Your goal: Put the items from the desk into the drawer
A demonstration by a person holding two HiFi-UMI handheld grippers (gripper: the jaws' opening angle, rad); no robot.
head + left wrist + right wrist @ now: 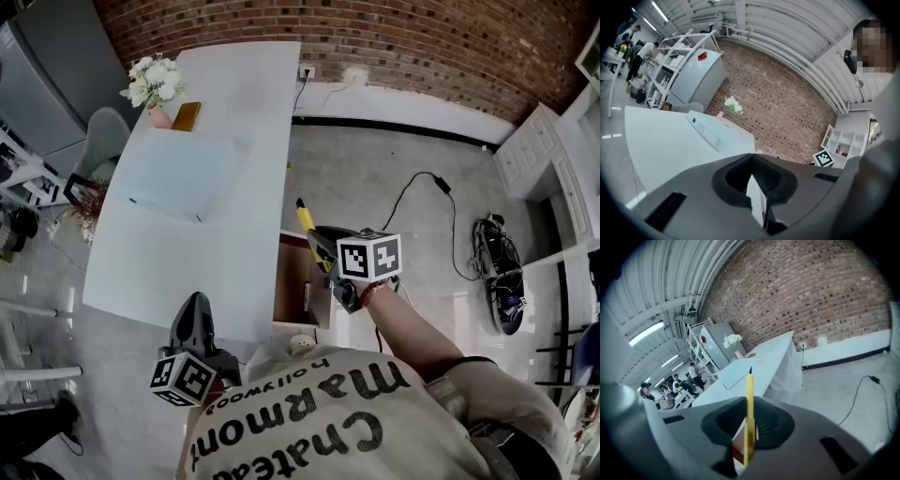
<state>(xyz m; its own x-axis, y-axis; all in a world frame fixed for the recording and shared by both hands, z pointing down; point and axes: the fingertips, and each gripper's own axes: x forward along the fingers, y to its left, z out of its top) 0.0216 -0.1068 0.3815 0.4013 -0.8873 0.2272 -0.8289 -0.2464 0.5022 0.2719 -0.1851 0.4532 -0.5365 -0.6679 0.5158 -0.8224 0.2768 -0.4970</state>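
1. Here, the right claw (pixel 322 247) pinches a yellow pen (pixel 305 222), held above the open drawer (pixel 292 277) at the side of the worktop (pixel 253 94).
2. Left claw (pixel 196 307) — pads pressed together with nothing between them, hovering at the worktop's near edge.
3. Drawer contents: one slim dark item (pixel 306 298) already lies inside; its kind cannot be told.
4. Left on the worktop are a pale-blue flat sheet (pixel 178 178), a small amber flat item (pixel 187 116) and, just beside it, a vase of white flowers (pixel 155 84).
5. Judged progress: partway — the pen is not yet released, and the sheet and amber item appear left to stow.
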